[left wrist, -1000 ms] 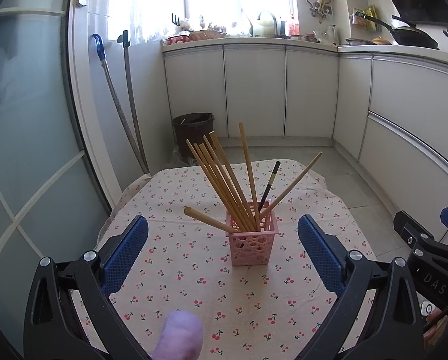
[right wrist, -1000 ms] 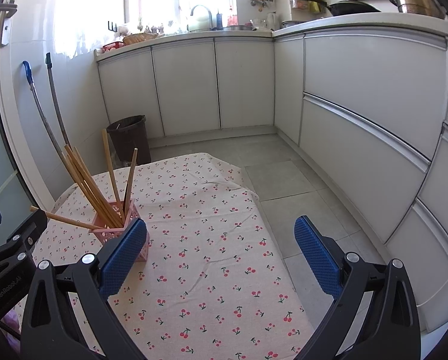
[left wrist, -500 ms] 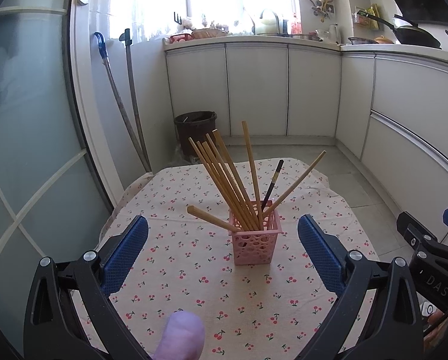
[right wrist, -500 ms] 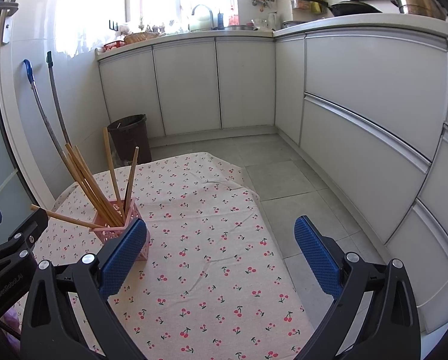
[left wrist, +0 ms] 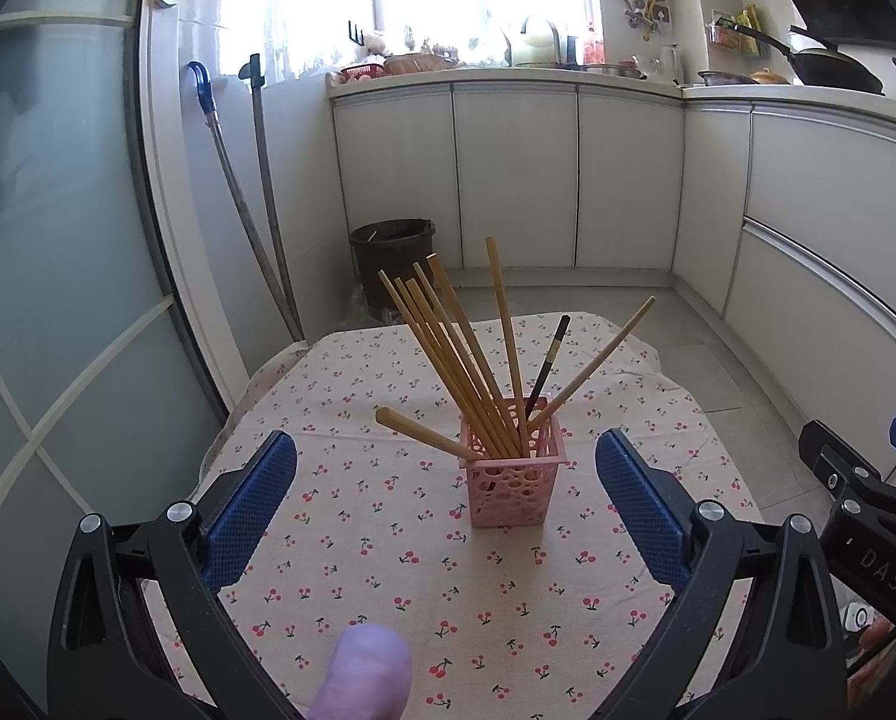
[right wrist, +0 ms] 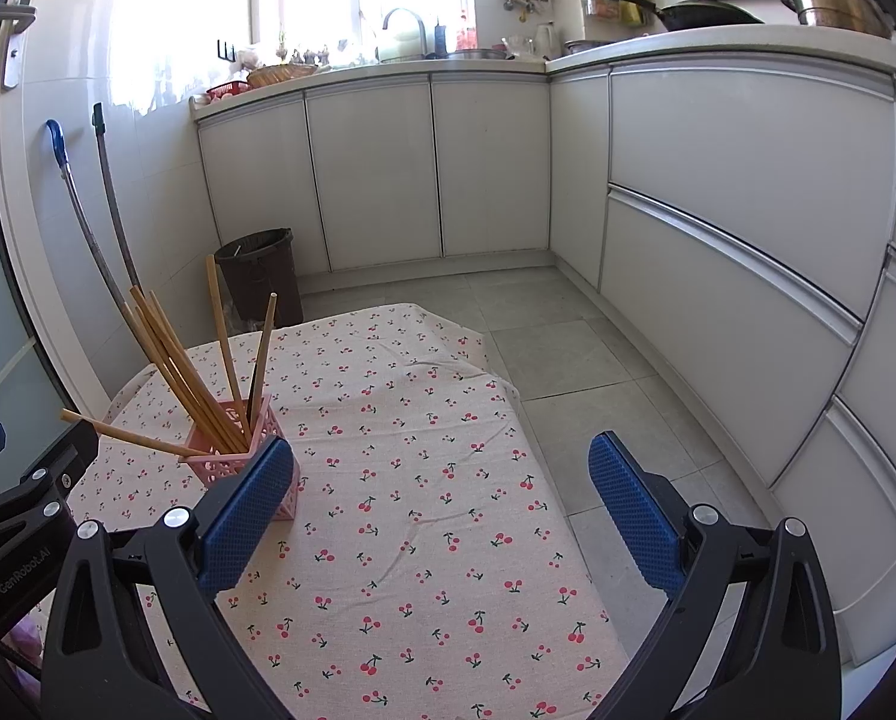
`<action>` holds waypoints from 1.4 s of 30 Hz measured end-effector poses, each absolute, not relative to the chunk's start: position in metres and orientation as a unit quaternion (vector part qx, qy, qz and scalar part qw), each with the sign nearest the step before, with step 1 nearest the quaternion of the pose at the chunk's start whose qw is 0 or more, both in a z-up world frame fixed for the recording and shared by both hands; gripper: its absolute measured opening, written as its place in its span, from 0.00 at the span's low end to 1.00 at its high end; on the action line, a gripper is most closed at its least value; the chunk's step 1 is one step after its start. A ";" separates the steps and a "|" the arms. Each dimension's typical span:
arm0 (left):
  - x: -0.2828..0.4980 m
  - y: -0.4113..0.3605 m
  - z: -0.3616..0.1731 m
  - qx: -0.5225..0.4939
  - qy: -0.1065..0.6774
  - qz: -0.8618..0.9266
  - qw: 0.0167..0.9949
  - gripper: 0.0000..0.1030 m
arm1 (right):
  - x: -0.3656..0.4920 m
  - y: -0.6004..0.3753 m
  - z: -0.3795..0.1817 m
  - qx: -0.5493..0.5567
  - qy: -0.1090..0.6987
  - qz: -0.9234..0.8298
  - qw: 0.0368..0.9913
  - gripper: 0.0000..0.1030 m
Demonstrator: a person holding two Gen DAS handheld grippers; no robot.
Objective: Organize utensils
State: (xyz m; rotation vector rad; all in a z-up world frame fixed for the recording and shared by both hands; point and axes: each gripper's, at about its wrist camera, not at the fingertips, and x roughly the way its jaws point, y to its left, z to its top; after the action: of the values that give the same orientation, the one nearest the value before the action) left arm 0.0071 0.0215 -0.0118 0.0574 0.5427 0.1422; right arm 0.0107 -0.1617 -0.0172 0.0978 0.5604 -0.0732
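A pink perforated holder stands on the cherry-print tablecloth. It holds several wooden chopsticks fanned out and one black chopstick. My left gripper is open and empty, a little short of the holder, which lies between its blue pads. My right gripper is open and empty over the cloth; the holder sits just behind its left pad. The left gripper's body shows at the right wrist view's left edge.
White kitchen cabinets run along the back and right. A dark bin and two mop handles stand beyond the table by a glass door. The table's right edge drops to tiled floor. A purple-gloved fingertip shows below.
The left wrist view has drifted slightly, so the holder sits a bit further right and lower in frame. Both grippers stay open; nothing was grasped.
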 end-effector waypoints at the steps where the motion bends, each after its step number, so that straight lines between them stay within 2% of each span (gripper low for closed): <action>1: 0.007 0.021 -0.012 0.028 0.268 0.071 0.960 0.93 | 0.011 -0.162 -0.017 0.048 0.276 -0.036 0.959 0.93; 42: 0.005 0.022 -0.012 0.016 0.264 0.044 0.963 0.93 | 0.013 -0.161 -0.020 0.046 0.287 -0.031 0.956 0.93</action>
State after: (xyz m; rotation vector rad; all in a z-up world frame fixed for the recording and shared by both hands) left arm 0.0055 0.0221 -0.0122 0.0327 0.5349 0.0891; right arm 0.0130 -0.1613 -0.0198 0.0942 0.5830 -0.0631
